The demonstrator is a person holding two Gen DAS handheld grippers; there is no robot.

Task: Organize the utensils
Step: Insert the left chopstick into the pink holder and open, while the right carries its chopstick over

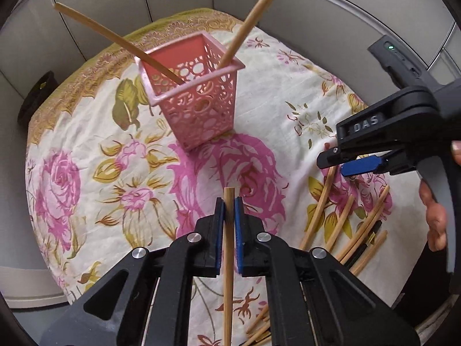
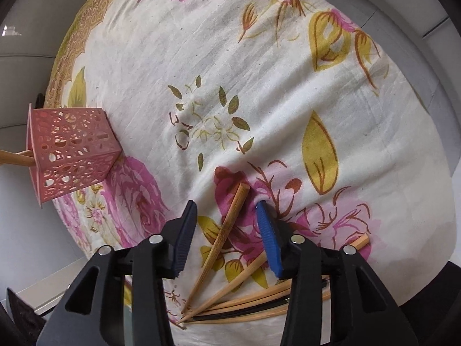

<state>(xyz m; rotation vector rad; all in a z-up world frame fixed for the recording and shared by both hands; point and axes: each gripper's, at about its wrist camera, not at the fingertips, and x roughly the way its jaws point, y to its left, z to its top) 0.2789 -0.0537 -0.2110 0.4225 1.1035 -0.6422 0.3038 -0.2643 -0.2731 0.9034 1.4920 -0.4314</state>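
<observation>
A pink perforated holder [image 1: 196, 98] stands on the floral cloth with two wooden chopsticks [image 1: 253, 17] leaning out of it. It also shows at the left of the right wrist view [image 2: 72, 152]. My left gripper [image 1: 229, 204] is shut on a wooden chopstick [image 1: 228, 259], held above the cloth, short of the holder. My right gripper [image 2: 226, 207] is open and low over a pile of loose chopsticks [image 2: 222, 245], straddling the top one. The right gripper also shows in the left wrist view [image 1: 343, 164], over the pile [image 1: 345, 227].
The table is covered with a cream cloth with pink flowers [image 2: 259, 92] and a gold border [image 1: 86, 66]. Grey partition walls [image 1: 317, 5] stand behind it. A dark object [image 1: 34, 98] sits at the table's far left edge.
</observation>
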